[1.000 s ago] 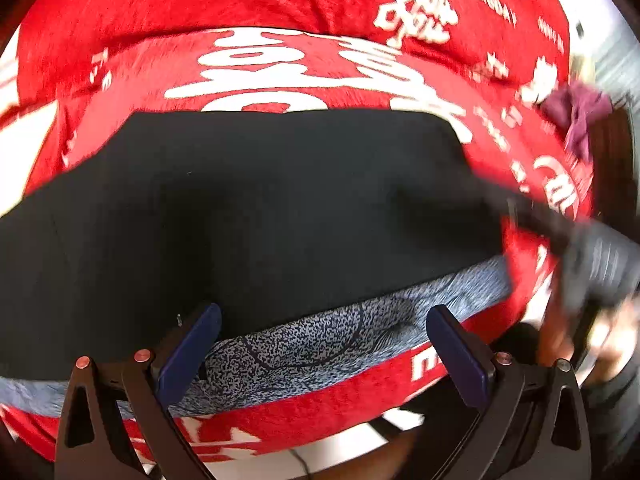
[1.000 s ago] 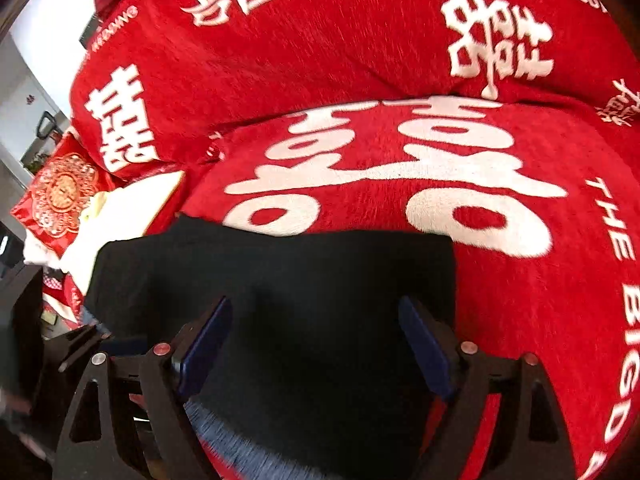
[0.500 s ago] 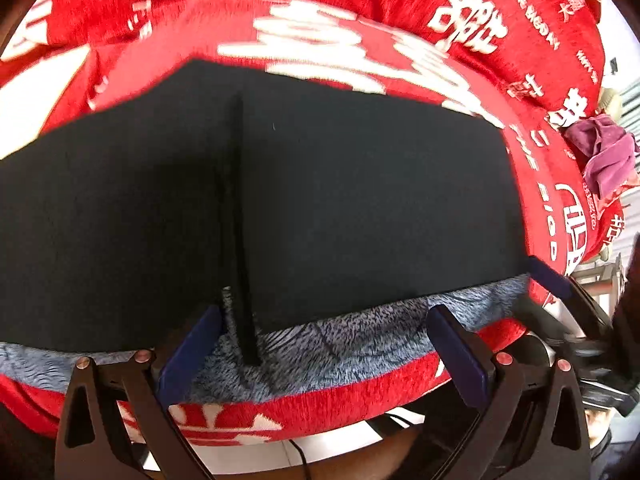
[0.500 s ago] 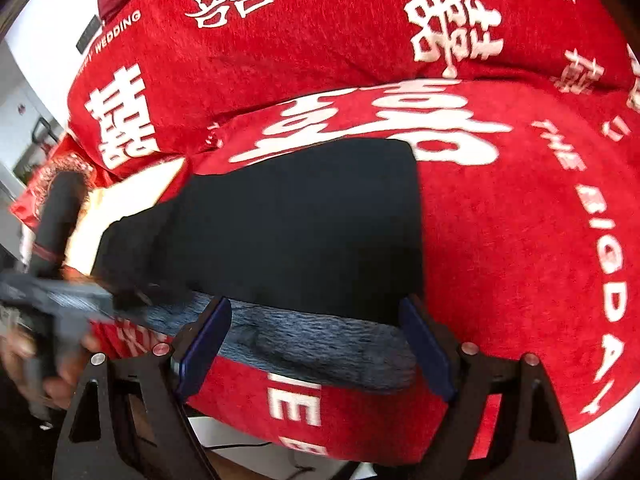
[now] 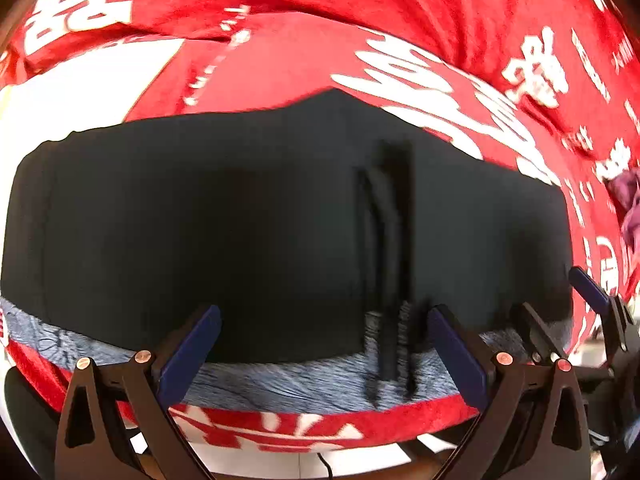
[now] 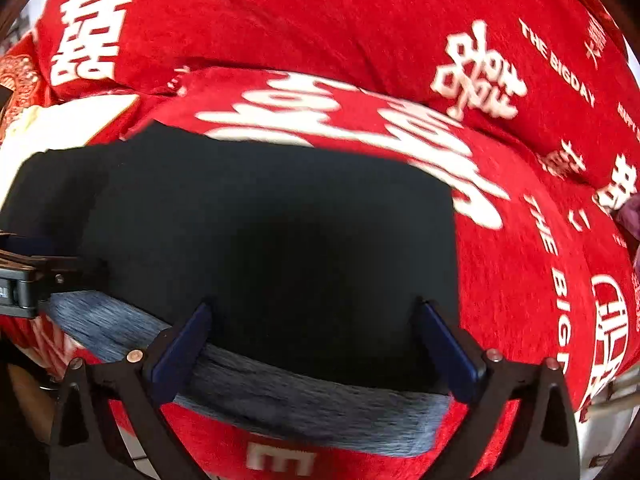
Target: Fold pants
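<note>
Both grippers hover open over the black pants on the red sofa cover.

The pants (image 5: pixel 248 232) lie flat along the front edge of the sofa seat, with the gray waistband (image 5: pixel 288 380) nearest that edge and a black drawstring (image 5: pixel 390 264) lying across it. The left gripper (image 5: pixel 324 344) is wide open with nothing between its pads. The right gripper (image 6: pixel 316 344) has just been opening its jaws and grips nothing; it hangs above the waistband near the right side of the pants. I judge both are placed there to take the waistband for a fold. The sofa cover (image 6: pixel 360 32) is red plush with white characters; a purple cloth (image 5: pixel 632 204) lies at its right edge. The room itself is hardly visible.
</note>
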Action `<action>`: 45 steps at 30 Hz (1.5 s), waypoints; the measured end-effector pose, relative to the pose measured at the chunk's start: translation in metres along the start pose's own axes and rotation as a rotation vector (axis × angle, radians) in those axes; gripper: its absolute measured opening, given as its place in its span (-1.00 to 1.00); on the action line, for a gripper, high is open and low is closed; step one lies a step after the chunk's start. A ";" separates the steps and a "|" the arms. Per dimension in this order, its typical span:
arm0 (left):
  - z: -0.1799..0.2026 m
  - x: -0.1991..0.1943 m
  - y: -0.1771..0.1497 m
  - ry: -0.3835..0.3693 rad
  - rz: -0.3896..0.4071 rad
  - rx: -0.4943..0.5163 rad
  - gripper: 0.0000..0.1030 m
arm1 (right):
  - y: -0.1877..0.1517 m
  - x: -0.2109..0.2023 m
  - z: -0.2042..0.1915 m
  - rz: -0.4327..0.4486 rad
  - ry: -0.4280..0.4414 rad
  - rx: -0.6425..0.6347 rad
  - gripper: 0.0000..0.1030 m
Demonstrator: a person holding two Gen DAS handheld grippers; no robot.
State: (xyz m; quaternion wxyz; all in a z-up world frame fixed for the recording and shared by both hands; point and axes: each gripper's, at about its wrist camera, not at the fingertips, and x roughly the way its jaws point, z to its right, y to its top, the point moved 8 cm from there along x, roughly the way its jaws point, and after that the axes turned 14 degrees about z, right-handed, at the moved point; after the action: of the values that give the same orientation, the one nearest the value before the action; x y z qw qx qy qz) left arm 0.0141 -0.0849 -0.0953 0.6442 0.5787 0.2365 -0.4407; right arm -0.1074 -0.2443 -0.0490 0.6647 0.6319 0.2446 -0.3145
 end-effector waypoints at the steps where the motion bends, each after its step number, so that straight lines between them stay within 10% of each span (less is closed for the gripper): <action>1: -0.007 0.004 -0.003 0.009 -0.009 -0.010 1.00 | 0.004 -0.001 -0.006 0.014 0.010 -0.002 0.99; 23: -0.122 -0.013 -0.003 0.189 0.058 -0.087 1.00 | 0.011 0.027 -0.038 -0.116 -0.016 0.080 1.00; 38: -0.138 -0.012 -0.013 0.079 0.052 -0.092 1.00 | 0.010 0.027 -0.077 -0.119 0.055 0.049 1.00; 45: -0.140 -0.030 -0.022 0.066 0.088 -0.068 1.00 | 0.068 0.002 -0.126 0.018 0.293 -0.011 1.00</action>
State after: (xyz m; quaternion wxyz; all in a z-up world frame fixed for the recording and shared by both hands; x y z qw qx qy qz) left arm 0.0096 0.0587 -0.1129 0.6738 0.5807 0.2469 -0.3845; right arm -0.0473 -0.1191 -0.0145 0.6281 0.6696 0.3351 -0.2116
